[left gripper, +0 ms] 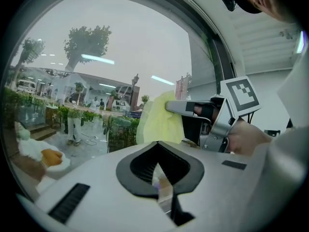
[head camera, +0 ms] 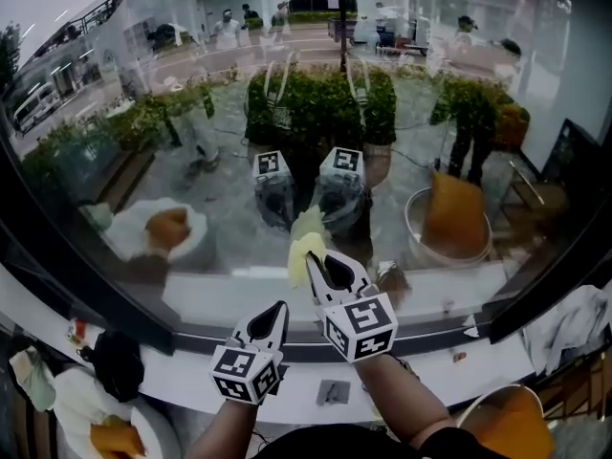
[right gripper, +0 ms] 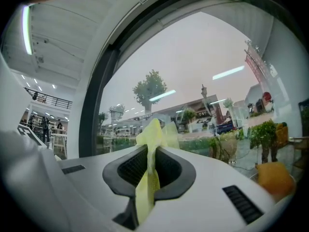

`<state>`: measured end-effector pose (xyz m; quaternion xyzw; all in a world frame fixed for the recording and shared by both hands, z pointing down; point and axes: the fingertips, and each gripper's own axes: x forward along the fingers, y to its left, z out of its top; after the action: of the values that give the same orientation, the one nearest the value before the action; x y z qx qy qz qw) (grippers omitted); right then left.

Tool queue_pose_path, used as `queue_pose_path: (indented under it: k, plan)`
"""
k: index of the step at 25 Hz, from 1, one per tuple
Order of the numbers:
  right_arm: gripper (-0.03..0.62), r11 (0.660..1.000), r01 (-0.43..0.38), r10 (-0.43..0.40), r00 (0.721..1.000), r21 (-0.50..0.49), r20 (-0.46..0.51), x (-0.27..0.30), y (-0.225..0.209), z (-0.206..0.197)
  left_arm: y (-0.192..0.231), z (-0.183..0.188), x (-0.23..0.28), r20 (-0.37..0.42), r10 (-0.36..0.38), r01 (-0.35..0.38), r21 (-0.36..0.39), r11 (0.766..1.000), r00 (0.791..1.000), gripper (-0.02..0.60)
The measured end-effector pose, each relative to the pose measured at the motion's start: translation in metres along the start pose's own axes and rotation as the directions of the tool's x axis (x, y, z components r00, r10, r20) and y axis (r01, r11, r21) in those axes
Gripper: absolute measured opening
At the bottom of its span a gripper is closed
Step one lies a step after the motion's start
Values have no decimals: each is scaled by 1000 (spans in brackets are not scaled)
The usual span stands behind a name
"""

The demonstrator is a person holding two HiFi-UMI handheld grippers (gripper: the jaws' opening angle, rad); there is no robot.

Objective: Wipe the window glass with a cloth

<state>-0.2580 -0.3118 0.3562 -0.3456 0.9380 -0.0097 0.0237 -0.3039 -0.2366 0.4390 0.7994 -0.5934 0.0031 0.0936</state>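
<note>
Yellow cloth (right gripper: 150, 138) clamped in right gripper (head camera: 317, 264) jaws; its own view shows left gripper (left gripper: 157, 152) jaws closed, empty.

1. The cloth (head camera: 301, 254) is a small, thin, pale yellow rag. It's pinched between the closed jaws of the right gripper (head camera: 318, 264), with one crumpled bunch poking out past the tips and a flatter strip (right gripper: 147, 187) trailing back through the jaws. The bunched end (left gripper: 158, 116) looks pressed against the pane, meeting its own reflection there.
2. The window glass (head camera: 421, 122) is a big clear pane in a dark frame, standing upright. It's pretty reflective, showing ceiling lights (right gripper: 227, 73) and the grippers mirrored over the street and hedges outside. The cloth sits low on it, near the bottom edge and roughly mid-width.
</note>
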Motion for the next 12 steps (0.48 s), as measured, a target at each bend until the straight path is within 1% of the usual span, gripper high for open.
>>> queue_pose_path:
  k: [8, 12]
  plan:
    - [52, 999, 52, -52, 999, -14, 15, 8, -3, 0, 13, -1, 9, -15, -47, 47, 6, 999, 999, 8]
    - [52, 998, 59, -58, 998, -21, 17, 7, -3, 0, 9, -4, 15, -24, -83, 83, 12, 996, 996, 8]
